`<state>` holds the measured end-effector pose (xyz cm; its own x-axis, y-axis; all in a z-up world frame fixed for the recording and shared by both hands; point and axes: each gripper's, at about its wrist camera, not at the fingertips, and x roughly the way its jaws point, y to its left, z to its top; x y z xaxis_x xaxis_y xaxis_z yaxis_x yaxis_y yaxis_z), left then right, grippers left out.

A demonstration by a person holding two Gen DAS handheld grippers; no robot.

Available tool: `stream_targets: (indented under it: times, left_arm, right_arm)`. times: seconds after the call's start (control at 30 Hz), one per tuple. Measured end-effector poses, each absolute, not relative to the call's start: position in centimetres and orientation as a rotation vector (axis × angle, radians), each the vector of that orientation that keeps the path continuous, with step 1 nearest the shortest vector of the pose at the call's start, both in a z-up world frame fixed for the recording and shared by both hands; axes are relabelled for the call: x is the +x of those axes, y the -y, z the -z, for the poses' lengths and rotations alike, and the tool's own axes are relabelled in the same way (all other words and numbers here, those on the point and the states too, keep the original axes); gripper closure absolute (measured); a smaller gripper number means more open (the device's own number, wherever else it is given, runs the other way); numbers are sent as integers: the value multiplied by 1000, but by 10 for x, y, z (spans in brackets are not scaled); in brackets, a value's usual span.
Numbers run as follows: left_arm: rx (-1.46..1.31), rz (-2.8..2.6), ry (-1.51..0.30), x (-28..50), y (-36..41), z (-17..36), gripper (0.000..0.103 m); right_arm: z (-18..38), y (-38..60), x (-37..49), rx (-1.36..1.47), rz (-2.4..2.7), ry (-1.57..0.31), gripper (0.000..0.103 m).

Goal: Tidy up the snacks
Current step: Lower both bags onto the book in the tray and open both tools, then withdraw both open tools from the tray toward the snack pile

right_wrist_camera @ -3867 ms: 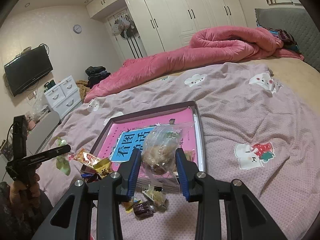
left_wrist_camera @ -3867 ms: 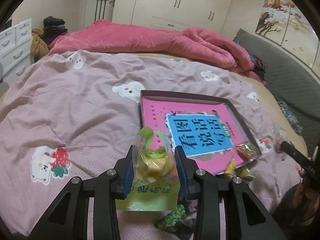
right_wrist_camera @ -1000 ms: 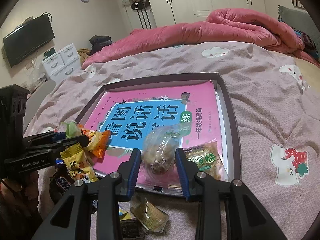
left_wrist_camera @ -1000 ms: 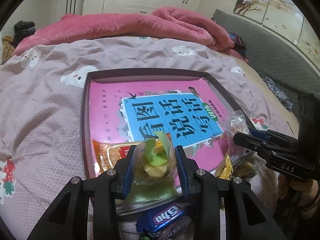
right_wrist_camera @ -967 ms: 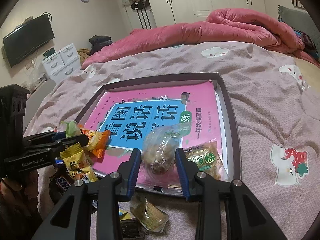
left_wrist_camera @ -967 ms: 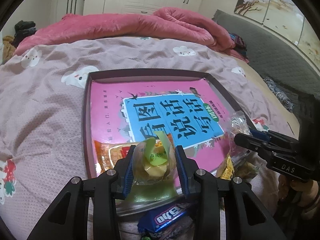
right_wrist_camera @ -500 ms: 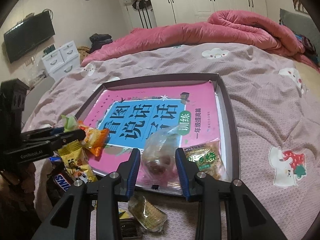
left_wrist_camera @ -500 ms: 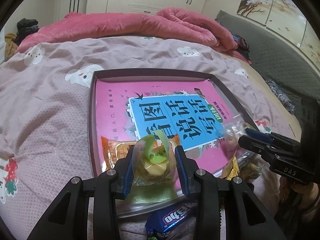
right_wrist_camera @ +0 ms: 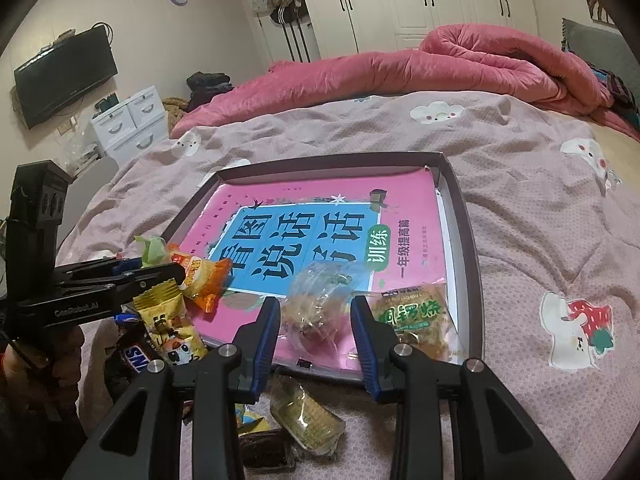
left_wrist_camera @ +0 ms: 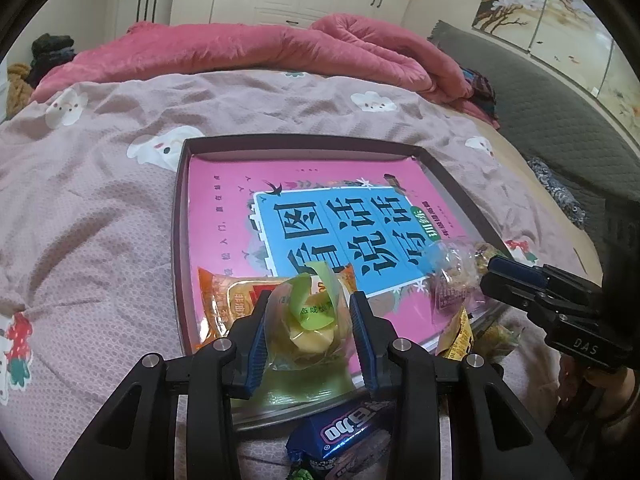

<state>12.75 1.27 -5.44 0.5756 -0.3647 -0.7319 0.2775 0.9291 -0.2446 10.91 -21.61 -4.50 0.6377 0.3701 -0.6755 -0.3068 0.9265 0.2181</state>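
Two grippers are each clamped on a snack: my left gripper (left_wrist_camera: pixel 307 334) pinches a clear packet with a green label and yellow pieces (left_wrist_camera: pixel 308 320), and my right gripper (right_wrist_camera: pixel 316 332) squeezes a clear bag of brown pastry (right_wrist_camera: pixel 316 312). Both packets hang over the near edge of the shallow dark tray (right_wrist_camera: pixel 464 216) lined with a pink book (right_wrist_camera: pixel 340 204). An orange packet (left_wrist_camera: pixel 228 296) lies just beyond my left fingers, a green-labelled packet (right_wrist_camera: pixel 416 316) just right of my right ones, and loose snacks (right_wrist_camera: pixel 308 416) sit below on the bedspread (right_wrist_camera: pixel 540 220).
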Motion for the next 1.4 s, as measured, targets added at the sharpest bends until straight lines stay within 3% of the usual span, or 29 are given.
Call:
stream_targets:
  times: [0.3,0.4,0.93,1.4]
  left_arm:
    - [-104,387,-883,127,-12,54,62]
    - [-106,383,-881,127,-13,54,54]
    - [-132,381,-874,122,-18,45,50]
    - [-184,359,-866,115,-32,33,34]
  right_arm:
    - [44,219,108,108,-390,-785,66]
    - [43,220,107,117,-389,-780,65]
    - [35,225,105,170,-407,-748,59]
    - [29,229,102,183,-394,-726,53]
